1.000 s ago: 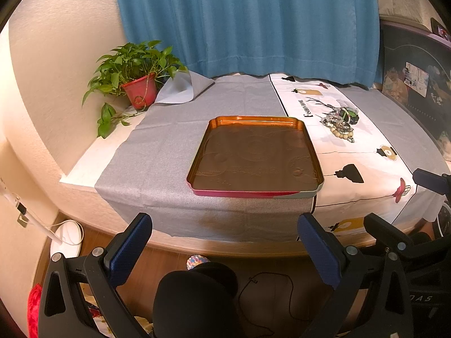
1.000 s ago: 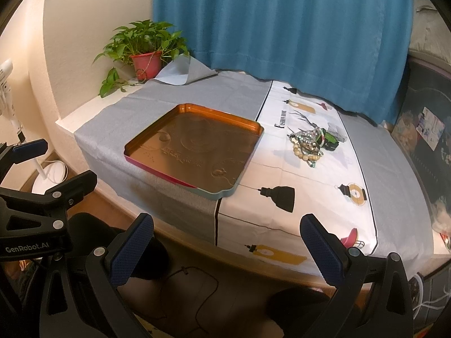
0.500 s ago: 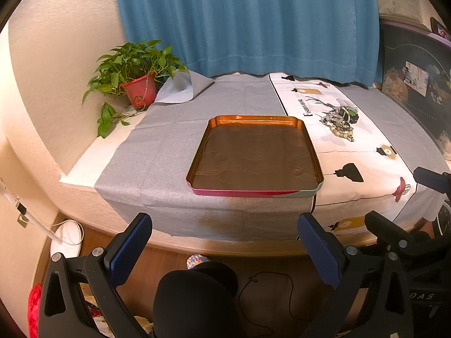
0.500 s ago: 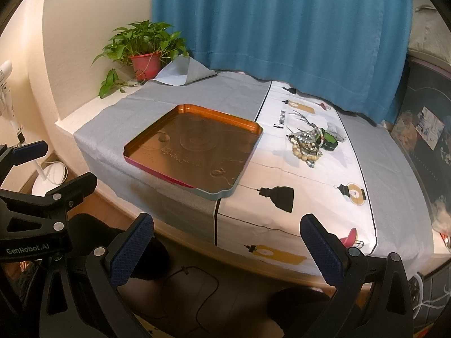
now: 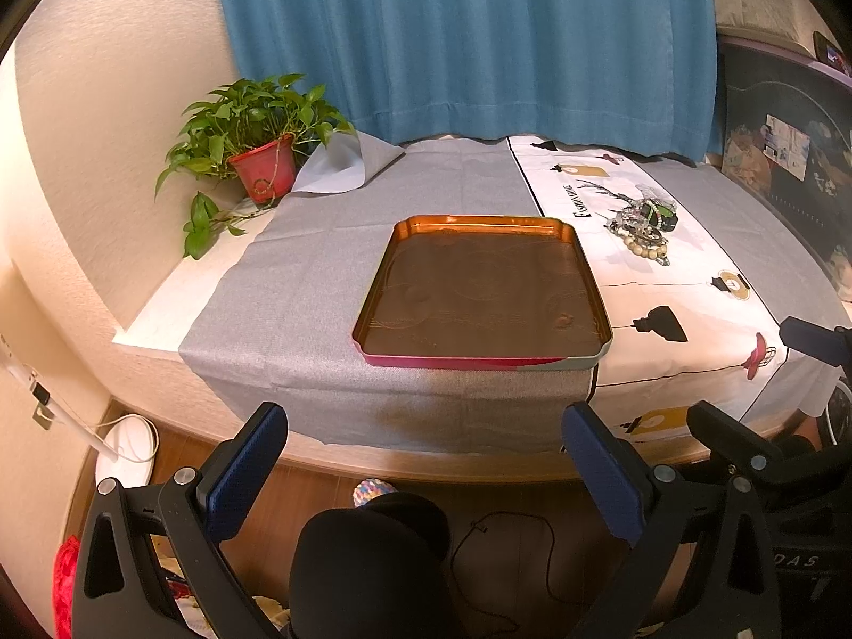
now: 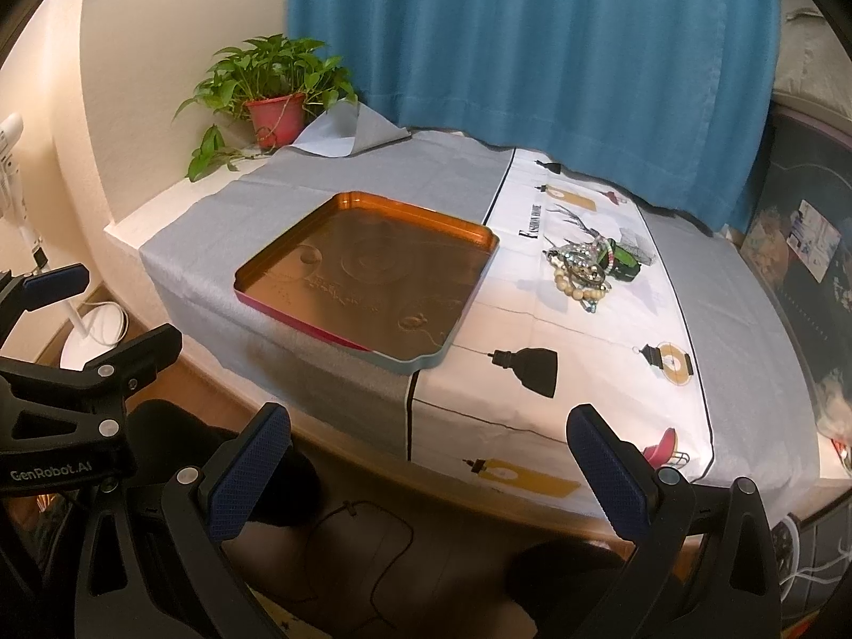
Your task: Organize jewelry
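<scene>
An empty copper tray [image 5: 482, 287] lies on the grey cloth near the ledge's front edge; it also shows in the right wrist view [image 6: 367, 271]. A tangled pile of jewelry [image 5: 641, 226] with beads and a green piece lies on the white printed cloth to the tray's right, also in the right wrist view [image 6: 588, 269]. My left gripper [image 5: 426, 468] is open and empty, held below the ledge's front edge, in front of the tray. My right gripper [image 6: 428, 474] is open and empty, below the ledge, in front of the white cloth.
A potted plant [image 5: 255, 152] in a red pot stands at the back left corner, also seen in the right wrist view [image 6: 274, 93]. A blue curtain [image 5: 468, 37] hangs behind the ledge. A dark printed panel [image 5: 788, 160] stands at the right. A white fan base [image 6: 96, 327] sits on the floor.
Both views have shifted very slightly; the ledge sits a touch closer. Nothing was taken hold of and both grippers stay open.
</scene>
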The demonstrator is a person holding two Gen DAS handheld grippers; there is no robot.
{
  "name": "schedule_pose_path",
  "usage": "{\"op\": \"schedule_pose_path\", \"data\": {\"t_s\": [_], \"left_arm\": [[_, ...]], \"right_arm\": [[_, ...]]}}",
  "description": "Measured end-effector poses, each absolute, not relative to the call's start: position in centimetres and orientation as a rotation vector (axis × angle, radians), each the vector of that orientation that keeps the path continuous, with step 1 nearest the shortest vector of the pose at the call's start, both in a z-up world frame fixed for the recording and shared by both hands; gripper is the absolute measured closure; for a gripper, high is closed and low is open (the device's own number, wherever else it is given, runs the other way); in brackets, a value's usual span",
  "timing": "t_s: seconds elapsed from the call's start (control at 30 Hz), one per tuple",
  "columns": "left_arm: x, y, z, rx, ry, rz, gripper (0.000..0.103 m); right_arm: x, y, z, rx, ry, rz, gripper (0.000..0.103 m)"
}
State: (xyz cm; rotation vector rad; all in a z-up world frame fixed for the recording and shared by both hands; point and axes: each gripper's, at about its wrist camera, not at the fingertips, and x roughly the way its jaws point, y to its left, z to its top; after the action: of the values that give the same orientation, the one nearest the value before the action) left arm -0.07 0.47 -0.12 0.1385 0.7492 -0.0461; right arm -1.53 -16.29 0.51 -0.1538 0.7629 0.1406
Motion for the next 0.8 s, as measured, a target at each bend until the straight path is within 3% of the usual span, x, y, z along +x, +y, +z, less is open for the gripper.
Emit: {"op": "schedule_pose_path", "data": {"t_s": [0.47,0.8], "left_arm": [[-0.1,0.1,-0.3,0.158,0.758,-0.062,0.001],[2.9,-4.9,0.1,0.220,0.809,-0.146,0.001]], "right_arm": [[-1.4,-17.7,0.1,-0.130,0.767,0.129,0.000],[1.1,-27.0,-1.4,-0.007,0.791,0.001,0.000]]}}
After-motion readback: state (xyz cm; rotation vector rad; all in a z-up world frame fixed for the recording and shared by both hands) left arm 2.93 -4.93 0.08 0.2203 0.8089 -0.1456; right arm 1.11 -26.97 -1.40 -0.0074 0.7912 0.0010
